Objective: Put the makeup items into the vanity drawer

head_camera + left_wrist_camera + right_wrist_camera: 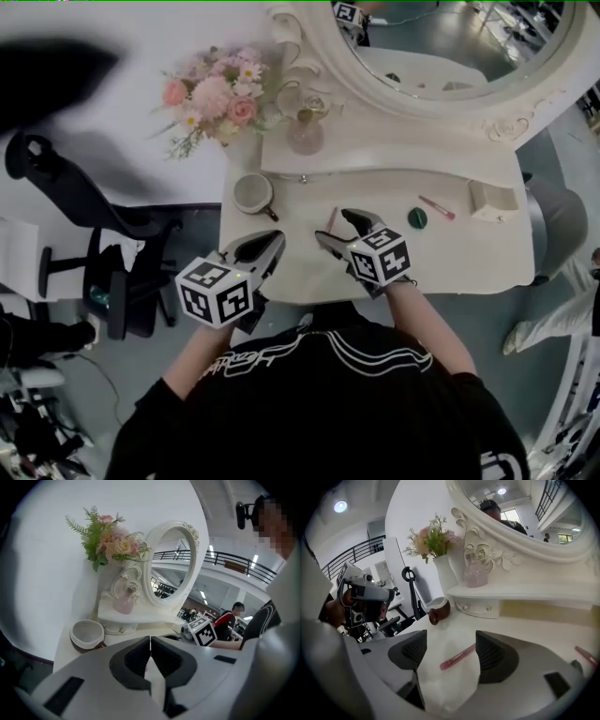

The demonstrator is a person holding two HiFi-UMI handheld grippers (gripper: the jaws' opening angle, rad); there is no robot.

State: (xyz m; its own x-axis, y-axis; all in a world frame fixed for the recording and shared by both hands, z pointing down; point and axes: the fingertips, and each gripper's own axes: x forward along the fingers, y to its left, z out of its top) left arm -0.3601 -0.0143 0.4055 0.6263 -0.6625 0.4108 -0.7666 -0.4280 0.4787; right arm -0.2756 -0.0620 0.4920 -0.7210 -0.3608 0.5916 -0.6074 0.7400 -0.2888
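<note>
Pencil [458, 658] between right claw [450, 645] parted jaws

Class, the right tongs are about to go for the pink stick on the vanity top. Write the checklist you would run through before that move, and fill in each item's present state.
1. Right tongs open: ok, the jaws stand apart.
2. Pink stick lined up: ok, it lies slanted on the tabletop, in the gap between those jaws.
3. Tongs low enough to grip the stick: cannot tell.
4. Left tongs out of the way: ok, jaws together, holding nothing, off to the side.
5. Vanity drawer open to receive the stick: not ok, its front looks shut.
</note>
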